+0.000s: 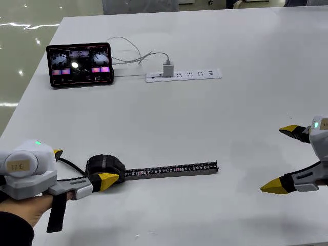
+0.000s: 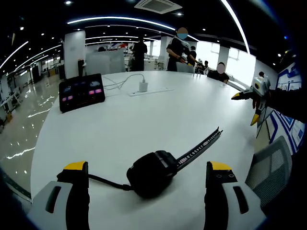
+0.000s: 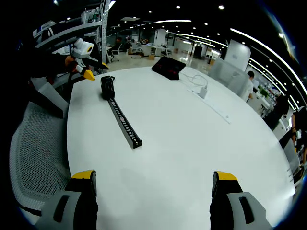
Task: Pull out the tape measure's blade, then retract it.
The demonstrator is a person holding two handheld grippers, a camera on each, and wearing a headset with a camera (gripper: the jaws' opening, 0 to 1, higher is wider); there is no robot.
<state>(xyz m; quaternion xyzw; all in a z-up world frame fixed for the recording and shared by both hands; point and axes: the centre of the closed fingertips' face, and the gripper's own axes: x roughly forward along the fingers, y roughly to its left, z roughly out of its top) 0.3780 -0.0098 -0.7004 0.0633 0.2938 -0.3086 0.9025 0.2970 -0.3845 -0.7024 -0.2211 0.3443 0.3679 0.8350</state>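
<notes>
The white rectangular table (image 1: 230, 118) carries the work. Its left edge runs diagonally beside a glossy floor (image 1: 20, 46). A grey mesh chair (image 3: 33, 158) stands against the table edge on the side where the case lies. The middle and right of the tabletop lie open between the two tools.

The black round-cased tape measure (image 1: 105, 168) lies flat near the front left of the table. Its dark graduated blade (image 1: 171, 170) is drawn out to the right along the surface and ends well apart from the right gripper (image 1: 281, 158). A black cord (image 1: 72, 166) trails from the rear of the case.

Left gripper (image 1: 83, 166): held by a hand (image 1: 25, 207), with yellow-tipped jaws set wide, one on each side of the case. The left gripper view shows a gap on both sides, so nothing is clamped.

Right gripper: jaws spread wide, holding nothing, over bare table at the right.

Far left of the table:
- A black tablet with a lit screen (image 1: 80, 64).
- A white power strip (image 1: 183, 75) with a white charger (image 1: 168, 68) plugged in.
- Thin cables (image 1: 134, 54) looping between the charger and the tablet.

All of these are well apart from the blade. People (image 2: 180, 45) stand beyond the far end of the table.
</notes>
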